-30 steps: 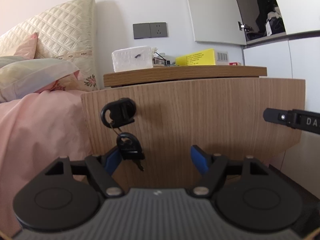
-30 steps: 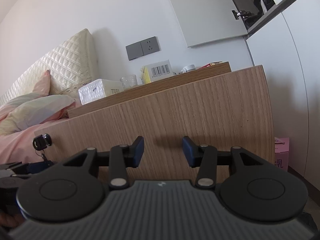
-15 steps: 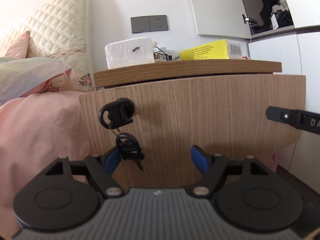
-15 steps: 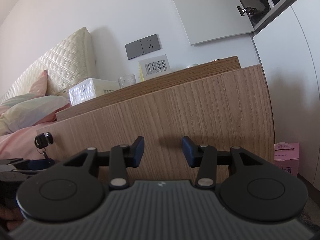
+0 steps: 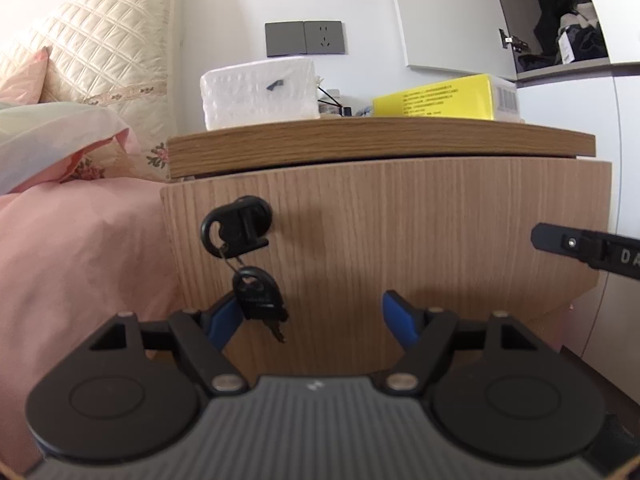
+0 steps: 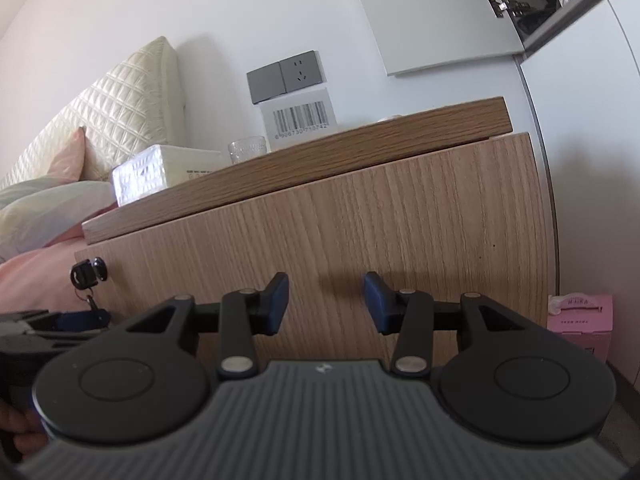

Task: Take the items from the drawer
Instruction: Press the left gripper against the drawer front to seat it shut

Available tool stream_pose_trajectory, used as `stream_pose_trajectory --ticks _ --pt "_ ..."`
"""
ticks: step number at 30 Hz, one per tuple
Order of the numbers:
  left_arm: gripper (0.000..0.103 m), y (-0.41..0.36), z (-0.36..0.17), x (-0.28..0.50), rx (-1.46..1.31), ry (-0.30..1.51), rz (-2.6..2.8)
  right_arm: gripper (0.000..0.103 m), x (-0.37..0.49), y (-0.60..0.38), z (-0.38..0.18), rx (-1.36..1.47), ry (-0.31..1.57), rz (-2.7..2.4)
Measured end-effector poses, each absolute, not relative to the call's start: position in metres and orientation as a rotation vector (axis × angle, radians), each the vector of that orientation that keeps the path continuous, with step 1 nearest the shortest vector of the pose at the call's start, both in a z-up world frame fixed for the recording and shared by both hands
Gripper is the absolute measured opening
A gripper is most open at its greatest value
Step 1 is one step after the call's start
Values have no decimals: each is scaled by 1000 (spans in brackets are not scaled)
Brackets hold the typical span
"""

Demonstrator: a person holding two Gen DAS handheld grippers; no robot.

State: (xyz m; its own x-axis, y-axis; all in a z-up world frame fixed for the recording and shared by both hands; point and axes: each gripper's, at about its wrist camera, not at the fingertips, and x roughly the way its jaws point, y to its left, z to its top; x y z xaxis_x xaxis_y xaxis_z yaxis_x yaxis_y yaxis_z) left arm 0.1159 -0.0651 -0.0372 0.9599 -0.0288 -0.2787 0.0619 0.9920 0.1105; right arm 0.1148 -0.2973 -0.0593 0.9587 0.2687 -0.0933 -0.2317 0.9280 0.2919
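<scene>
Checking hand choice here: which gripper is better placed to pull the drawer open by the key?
Left. The left gripper, jaws open, sits just below the key; the right gripper faces bare drawer front.

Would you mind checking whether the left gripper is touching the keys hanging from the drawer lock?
Cannot tell. In the left wrist view the hanging keys overlap the left gripper's open jaws on one side, and the right wrist view is too small to show contact or a gap.

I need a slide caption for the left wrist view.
Open left tool faces the closed drawer front, keys hanging.
</scene>
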Motion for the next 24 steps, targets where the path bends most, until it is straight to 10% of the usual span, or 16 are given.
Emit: stream_pose_trajectory --ticks 24 --pt "85 -58 -35 151 113 323 -91 46 141 -293 -54 231 171 255"
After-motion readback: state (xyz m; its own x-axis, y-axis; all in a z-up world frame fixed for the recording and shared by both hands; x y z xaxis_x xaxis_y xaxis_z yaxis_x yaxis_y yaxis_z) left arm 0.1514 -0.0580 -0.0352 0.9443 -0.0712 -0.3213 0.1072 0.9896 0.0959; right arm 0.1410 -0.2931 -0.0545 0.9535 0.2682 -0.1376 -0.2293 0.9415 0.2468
